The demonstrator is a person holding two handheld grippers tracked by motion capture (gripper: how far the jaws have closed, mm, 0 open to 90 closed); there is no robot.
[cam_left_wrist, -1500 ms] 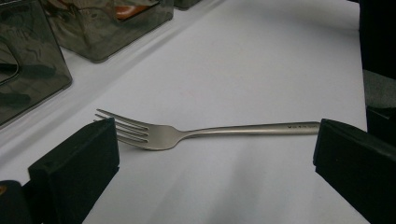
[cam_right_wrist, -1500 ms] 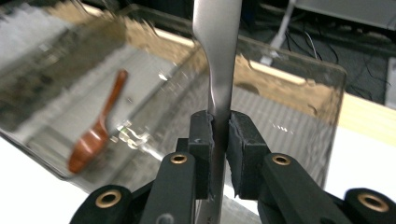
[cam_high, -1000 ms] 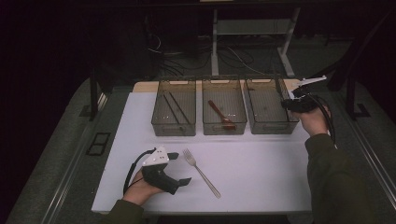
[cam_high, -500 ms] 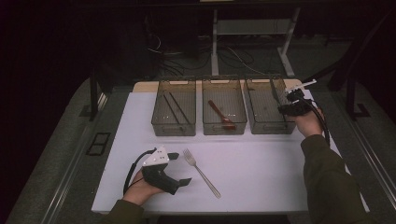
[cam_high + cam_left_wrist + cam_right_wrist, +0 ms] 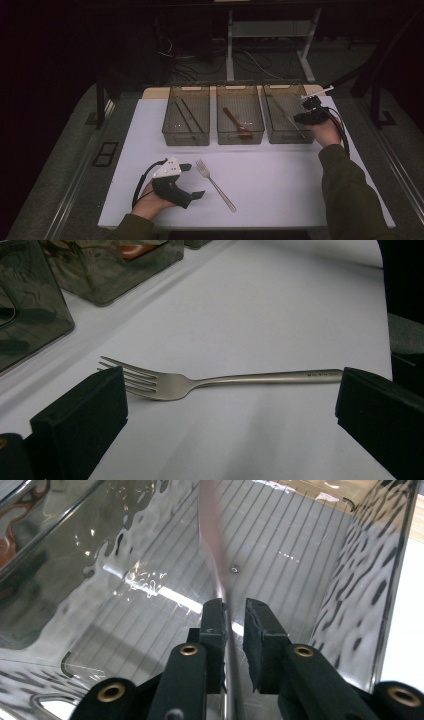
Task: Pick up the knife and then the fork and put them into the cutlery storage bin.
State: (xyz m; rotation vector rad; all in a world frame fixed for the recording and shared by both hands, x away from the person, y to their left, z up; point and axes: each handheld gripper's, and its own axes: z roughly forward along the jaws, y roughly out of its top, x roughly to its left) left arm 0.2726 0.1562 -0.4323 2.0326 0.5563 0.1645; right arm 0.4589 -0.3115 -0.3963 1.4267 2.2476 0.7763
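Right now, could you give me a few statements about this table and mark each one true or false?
1. The fork lies on the white table, outside the bins. True.
2. The left gripper is clamped on the fork. False: its jaws stand wide open on either side of it, not touching it.
3. The right gripper reaches into the right bin, with a slim metal utensil between its jaws. True; the jaws have just been opening a little.
4. The middle bin holds the fork. False: it holds a reddish-brown spoon.
5. Three clear bins stand in a row. True.
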